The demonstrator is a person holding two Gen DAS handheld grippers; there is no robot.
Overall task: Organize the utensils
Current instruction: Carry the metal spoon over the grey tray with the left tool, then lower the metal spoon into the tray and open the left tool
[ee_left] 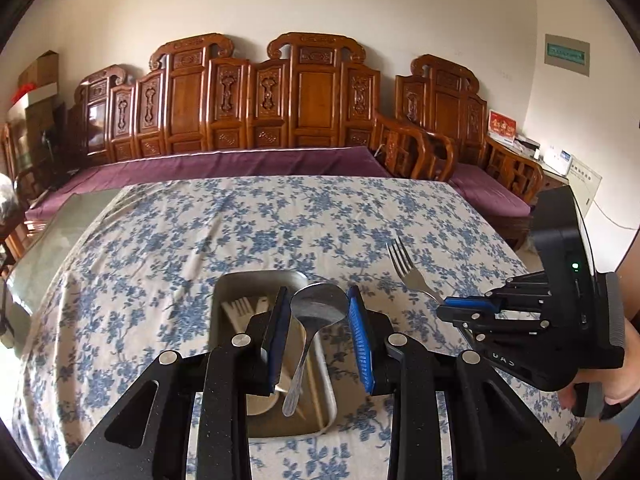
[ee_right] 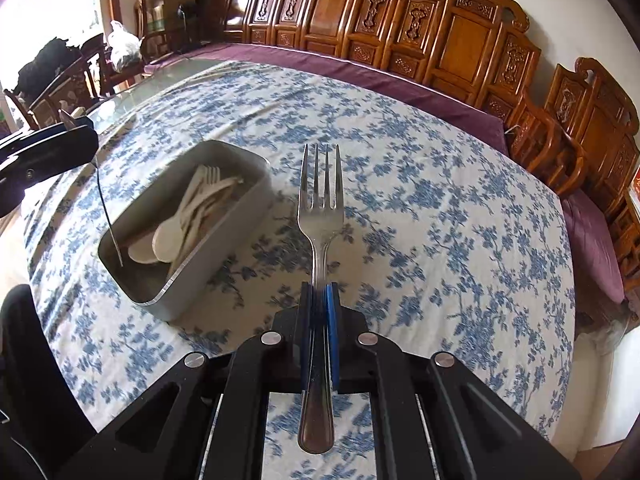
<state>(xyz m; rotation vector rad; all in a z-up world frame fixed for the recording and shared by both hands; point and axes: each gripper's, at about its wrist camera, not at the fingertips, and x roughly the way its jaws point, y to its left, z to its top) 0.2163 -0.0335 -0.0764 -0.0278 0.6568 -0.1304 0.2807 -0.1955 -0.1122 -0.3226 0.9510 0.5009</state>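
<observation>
A metal tray [ee_left: 260, 275] on the floral cloth holds several cream plastic utensils [ee_right: 188, 216]. My left gripper [ee_left: 318, 292] is shut on a metal spoon [ee_left: 316, 308], gripping the bowl by its edges; the handle hangs down over the tray. In the right wrist view that spoon [ee_right: 105, 212] shows edge-on under the left gripper [ee_right: 76, 132], above the tray's [ee_right: 240, 220] near left end. My right gripper [ee_right: 319, 289] is shut on a metal fork [ee_right: 322, 200], tines pointing forward, held above the cloth to the right of the tray. The left wrist view shows the right gripper [ee_left: 444, 313] and its fork [ee_left: 405, 268].
The table wears a blue floral cloth [ee_left: 280, 224]; bare glass top [ee_left: 52, 248] shows at its left. A carved wooden bench with a purple cushion [ee_left: 240, 164] runs along the far side. A wooden armchair [ee_left: 416, 148] stands at the right. A hand [ee_left: 616, 390] grips the right tool.
</observation>
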